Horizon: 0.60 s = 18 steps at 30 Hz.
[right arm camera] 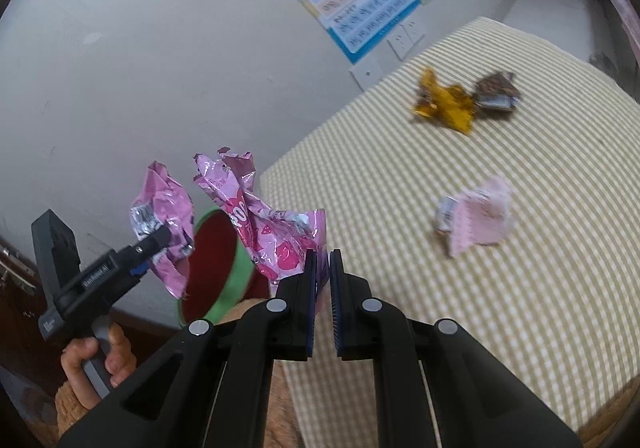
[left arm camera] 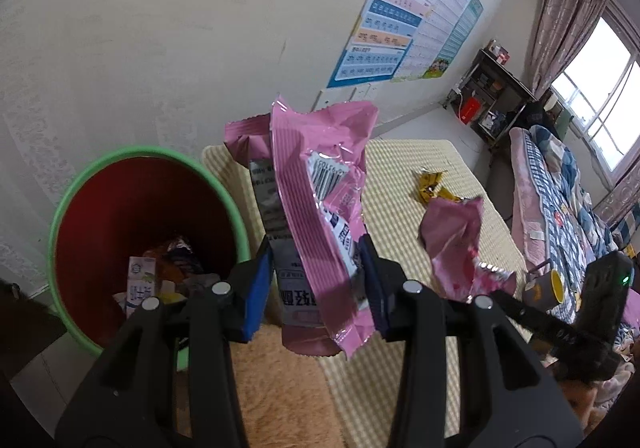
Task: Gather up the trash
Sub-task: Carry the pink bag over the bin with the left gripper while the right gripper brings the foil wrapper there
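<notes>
Left claw (left arm camera: 316,280) pinches a pink wrapper (left arm camera: 320,184); right claw (right arm camera: 323,280) pinches another bag (right arm camera: 276,236). Centre each over the bin (left arm camera: 132,240) beside the worktop's corner before letting go.

- The left gripper (left arm camera: 316,268) points forward and downward, its two blue-padded fingers (left arm camera: 256,288) pressed on a pink wrapper (left arm camera: 316,184) that stands up between them.
- A bare hand (right arm camera: 96,364) wraps the left gripper's grey handle.
- The right gripper (right arm camera: 323,280) also tilts downward, its jaws nearly together, pinching the edge of a crumpled pink bag (right arm camera: 272,232).
</notes>
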Tool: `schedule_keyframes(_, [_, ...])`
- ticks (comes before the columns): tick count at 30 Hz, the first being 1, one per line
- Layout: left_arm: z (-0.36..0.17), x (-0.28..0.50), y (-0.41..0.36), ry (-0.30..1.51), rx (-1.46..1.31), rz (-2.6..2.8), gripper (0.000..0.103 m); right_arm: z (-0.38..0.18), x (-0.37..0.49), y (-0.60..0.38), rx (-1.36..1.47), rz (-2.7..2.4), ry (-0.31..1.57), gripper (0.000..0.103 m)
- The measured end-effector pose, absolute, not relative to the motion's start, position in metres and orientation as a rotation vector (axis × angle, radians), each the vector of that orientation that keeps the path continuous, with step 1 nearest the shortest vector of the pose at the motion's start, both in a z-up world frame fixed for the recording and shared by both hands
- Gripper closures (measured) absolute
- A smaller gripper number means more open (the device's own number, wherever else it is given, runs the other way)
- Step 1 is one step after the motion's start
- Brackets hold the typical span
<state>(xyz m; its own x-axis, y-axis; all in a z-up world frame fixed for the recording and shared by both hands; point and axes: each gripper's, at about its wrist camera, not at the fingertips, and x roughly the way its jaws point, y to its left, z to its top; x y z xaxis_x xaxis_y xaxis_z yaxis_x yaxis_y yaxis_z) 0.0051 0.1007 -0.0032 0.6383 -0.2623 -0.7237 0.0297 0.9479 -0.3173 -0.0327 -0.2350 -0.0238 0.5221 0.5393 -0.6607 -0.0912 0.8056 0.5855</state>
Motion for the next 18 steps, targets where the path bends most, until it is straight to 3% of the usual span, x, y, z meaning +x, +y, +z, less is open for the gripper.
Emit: schedule_keyframes(18, [-0.012, -0.001, 0.16, 0.823, -0.323, -0.074, 0.063, -0.001, -0.004, -0.159, 0.421, 0.453, 0.963, 0.096])
